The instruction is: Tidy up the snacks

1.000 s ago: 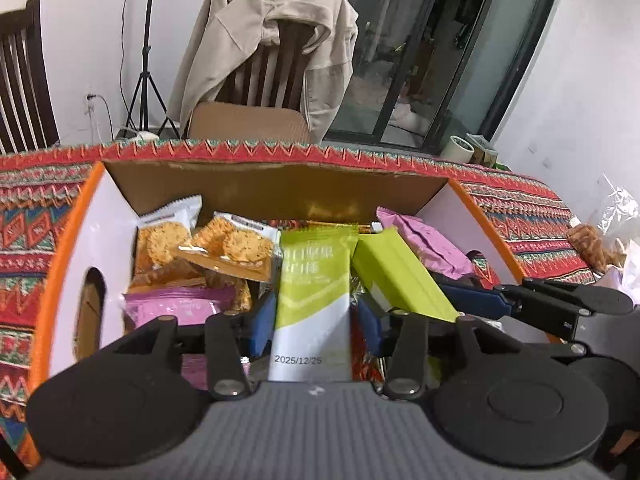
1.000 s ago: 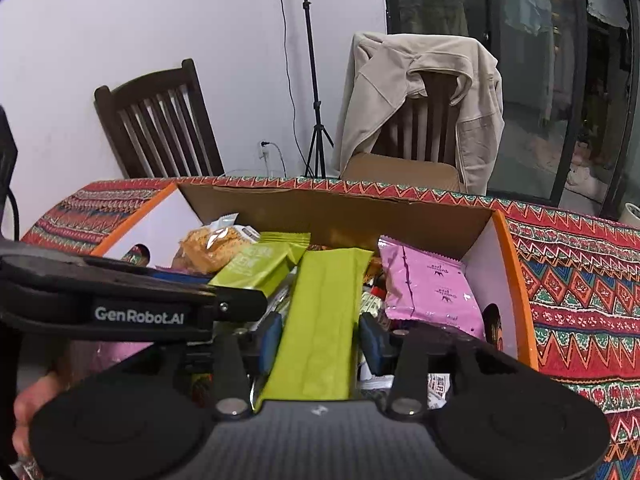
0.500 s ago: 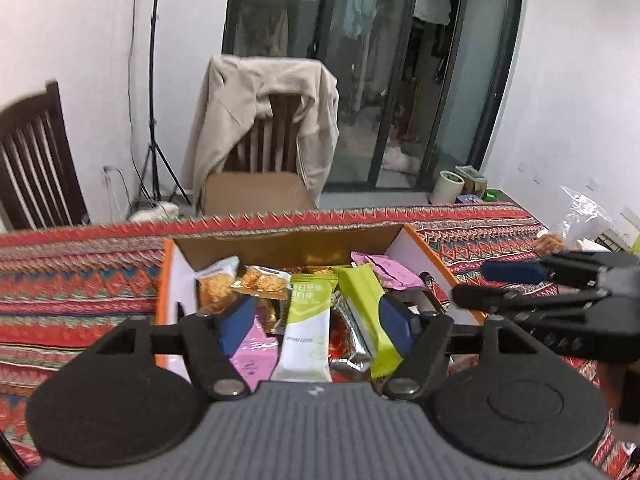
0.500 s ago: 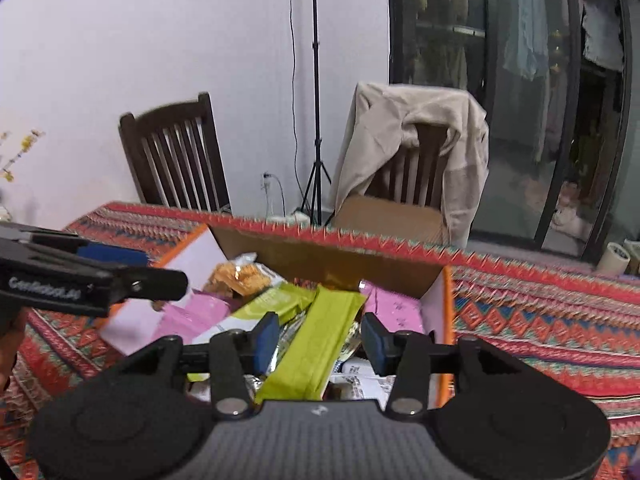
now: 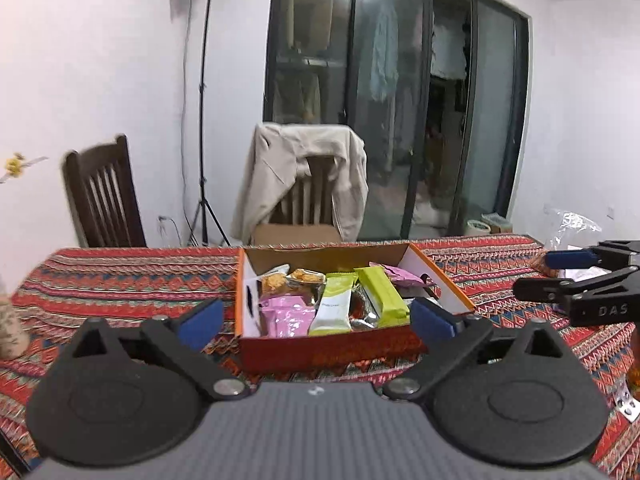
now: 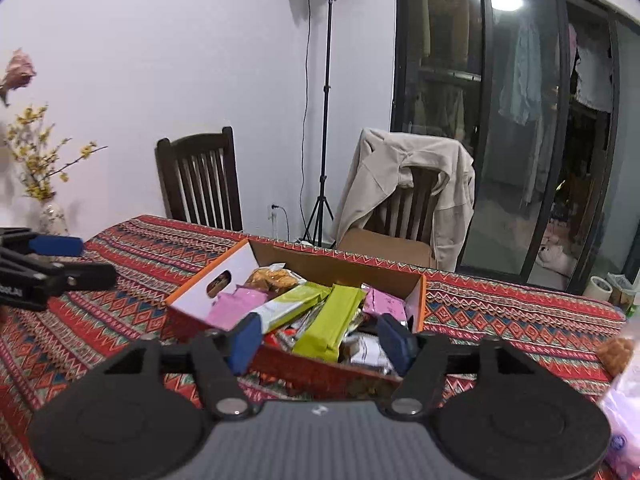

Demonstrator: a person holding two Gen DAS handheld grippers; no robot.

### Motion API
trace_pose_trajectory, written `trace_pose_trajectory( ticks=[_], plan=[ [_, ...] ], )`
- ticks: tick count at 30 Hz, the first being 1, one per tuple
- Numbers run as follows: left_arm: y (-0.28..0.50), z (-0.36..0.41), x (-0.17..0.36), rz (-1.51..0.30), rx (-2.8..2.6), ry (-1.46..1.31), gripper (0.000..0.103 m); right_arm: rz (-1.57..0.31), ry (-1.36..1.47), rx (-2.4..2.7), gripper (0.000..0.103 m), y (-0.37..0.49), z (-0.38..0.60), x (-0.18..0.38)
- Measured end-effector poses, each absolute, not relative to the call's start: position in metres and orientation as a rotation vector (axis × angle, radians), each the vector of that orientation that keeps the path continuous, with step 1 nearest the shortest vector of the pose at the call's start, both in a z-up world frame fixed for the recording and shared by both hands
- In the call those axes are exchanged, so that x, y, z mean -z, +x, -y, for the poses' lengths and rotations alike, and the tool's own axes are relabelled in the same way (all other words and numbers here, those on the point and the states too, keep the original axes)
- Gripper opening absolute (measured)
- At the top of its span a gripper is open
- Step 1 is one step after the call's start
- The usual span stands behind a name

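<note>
An orange cardboard box (image 5: 332, 350) sits on the patterned tablecloth, full of snack packets: a green-and-white packet (image 5: 334, 308), a lime green packet (image 5: 382, 296), pink packets (image 5: 286, 314) and cracker packs (image 5: 292, 278). The box (image 6: 280, 364) and the lime packet (image 6: 328, 322) show in the right wrist view too. My left gripper (image 5: 316, 322) is open and empty, pulled back in front of the box. My right gripper (image 6: 320, 338) is open and empty, also drawn back from the box; it appears at the right edge of the left wrist view (image 5: 576, 280).
Two wooden chairs stand behind the table, one draped with a beige jacket (image 5: 304, 178). A light stand (image 6: 326, 120) is by the wall. A vase of yellow flowers (image 6: 52, 216) stands at the table's left end. Bagged snacks (image 6: 616, 350) lie to the right.
Both grippers have let go of their green packets, which now lie in the box. Both have opened wide and drawn back and up from the box.
</note>
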State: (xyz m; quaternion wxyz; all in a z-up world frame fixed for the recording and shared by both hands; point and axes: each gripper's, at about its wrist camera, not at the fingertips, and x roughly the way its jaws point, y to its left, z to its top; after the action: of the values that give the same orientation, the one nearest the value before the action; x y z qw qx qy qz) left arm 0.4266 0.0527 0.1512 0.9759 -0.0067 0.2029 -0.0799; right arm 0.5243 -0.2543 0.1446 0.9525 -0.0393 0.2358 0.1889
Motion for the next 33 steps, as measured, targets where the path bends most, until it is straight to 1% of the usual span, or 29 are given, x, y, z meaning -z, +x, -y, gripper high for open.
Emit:
trace_pose_trajectory(
  ticks=[1,2,6,8,13,18,21,24,29,31,33],
  plan=[
    [0.413,-0.052,-0.151,-0.399,0.156,-0.013,0.103,-0.461,-0.080,-0.377,0.082,0.511,0.257,-0.144],
    [0.401,-0.052,-0.150,-0.389,0.155,-0.011,0.103,-0.446,-0.074,-0.372,0.085,0.499,0.260,-0.143],
    [0.347,-0.049,-0.139,-0.346,0.145,-0.010,0.103,-0.392,-0.049,-0.376,0.091,0.449,0.273,-0.139],
    [0.317,-0.046,-0.130,-0.318,0.129,-0.020,0.103,-0.362,-0.040,-0.371,0.098,0.419,0.279,-0.131],
    [0.239,-0.037,-0.104,-0.248,0.089,-0.033,0.103,-0.309,-0.012,-0.375,0.103,0.345,0.293,-0.109],
    [0.168,-0.031,-0.076,-0.223,0.027,-0.044,0.103,-0.267,0.005,-0.366,0.103,0.268,0.298,-0.083],
    [0.127,-0.026,-0.054,-0.203,-0.037,0.001,0.103,-0.248,0.000,-0.343,0.103,0.223,0.296,-0.064],
    [0.089,-0.024,-0.034,-0.209,-0.046,0.003,0.103,-0.253,0.001,-0.322,0.103,0.184,0.291,-0.042],
    [0.030,-0.029,-0.005,-0.233,-0.050,-0.070,0.103,-0.239,0.027,-0.330,0.103,0.116,0.277,-0.011],
    [0.022,-0.025,0.004,-0.271,-0.004,-0.064,0.103,-0.216,0.041,-0.318,0.103,0.085,0.276,-0.001],
    [0.026,-0.019,0.008,-0.318,0.047,-0.053,0.103,-0.231,0.071,-0.293,0.103,0.069,0.276,0.008]
  ],
)
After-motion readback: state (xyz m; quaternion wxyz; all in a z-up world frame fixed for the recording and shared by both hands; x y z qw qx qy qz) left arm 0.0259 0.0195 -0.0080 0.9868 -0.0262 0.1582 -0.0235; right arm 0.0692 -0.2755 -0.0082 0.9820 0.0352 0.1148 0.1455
